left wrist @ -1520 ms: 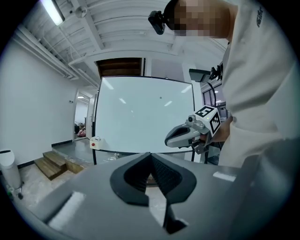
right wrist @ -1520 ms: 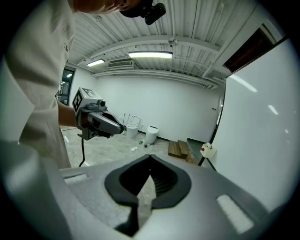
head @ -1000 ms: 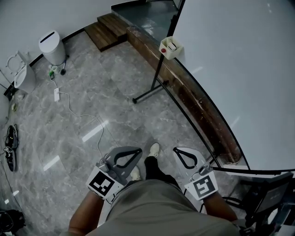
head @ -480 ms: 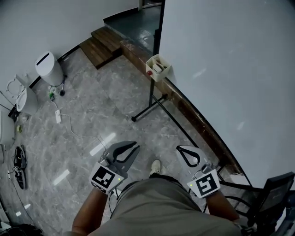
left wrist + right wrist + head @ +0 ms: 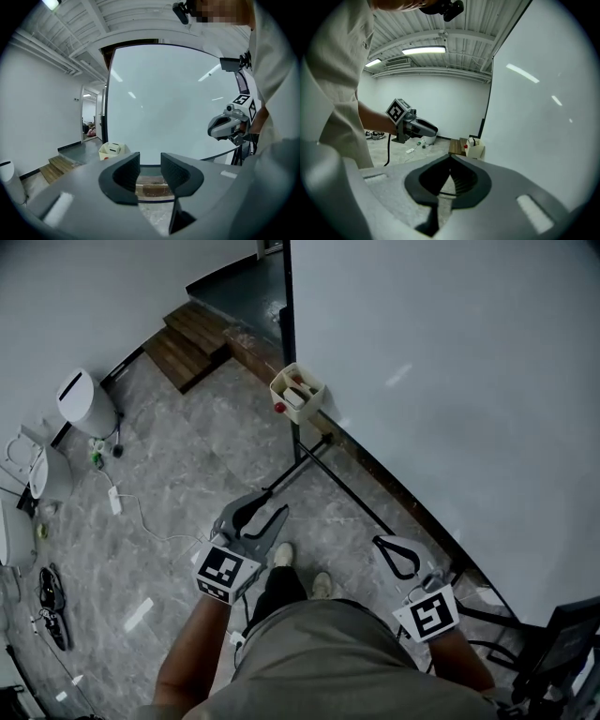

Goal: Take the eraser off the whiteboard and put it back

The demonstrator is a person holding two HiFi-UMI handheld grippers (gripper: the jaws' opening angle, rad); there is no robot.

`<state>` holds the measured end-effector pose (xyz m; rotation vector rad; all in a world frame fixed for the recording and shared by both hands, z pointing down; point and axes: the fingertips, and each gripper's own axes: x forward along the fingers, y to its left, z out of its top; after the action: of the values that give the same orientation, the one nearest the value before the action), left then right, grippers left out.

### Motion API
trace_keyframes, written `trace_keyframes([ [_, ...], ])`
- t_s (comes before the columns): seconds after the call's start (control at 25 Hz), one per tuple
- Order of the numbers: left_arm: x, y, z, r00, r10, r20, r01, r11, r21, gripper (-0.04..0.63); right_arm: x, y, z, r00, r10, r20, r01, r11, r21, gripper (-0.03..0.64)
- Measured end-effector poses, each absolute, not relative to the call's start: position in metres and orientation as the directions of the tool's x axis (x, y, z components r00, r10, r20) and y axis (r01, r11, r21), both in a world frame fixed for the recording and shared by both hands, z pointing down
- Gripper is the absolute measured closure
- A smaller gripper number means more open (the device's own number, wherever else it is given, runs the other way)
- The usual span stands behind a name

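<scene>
Left gripper has just been opening its empty fingers, part-spread, toward the whiteboard box, presumably for the eraser; right gripper is closed, idle.

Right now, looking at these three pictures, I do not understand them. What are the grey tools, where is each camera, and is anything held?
There is no robot: a person holds a two-jaw tool in each hand. The top-down picture comes from a camera on the person's head; the other two come from cameras riding on the tools. The left gripper has just been opening its jaws, nothing between them. The right gripper is shut and empty. Ahead stands a whiteboard, with a cream box at its lower corner; I cannot tell which item inside is the eraser. On the stone floor are a white bin, a power strip with its cable, and shoes.
</scene>
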<state>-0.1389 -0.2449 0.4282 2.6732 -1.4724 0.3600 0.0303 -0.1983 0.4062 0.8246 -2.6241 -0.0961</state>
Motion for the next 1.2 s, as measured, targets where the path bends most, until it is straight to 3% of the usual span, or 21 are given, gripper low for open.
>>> trace_keyframes([
  [0.6,-0.172,-0.415,0.462,0.536,-0.786,0.307,-0.808,-0.583,-0.085,0.301,0.035,-0.271,0.396,-0.544,-0.752,0.373,-0.749,0.635,0.187,0.615],
  [1.2,-0.159,-0.508,0.493,0.56,-0.759,0.333,-0.756,-0.632,-0.17,0.287,0.04,-0.277,0.397,-0.34,-0.83,0.442,-0.86,0.464,0.211,0.615],
])
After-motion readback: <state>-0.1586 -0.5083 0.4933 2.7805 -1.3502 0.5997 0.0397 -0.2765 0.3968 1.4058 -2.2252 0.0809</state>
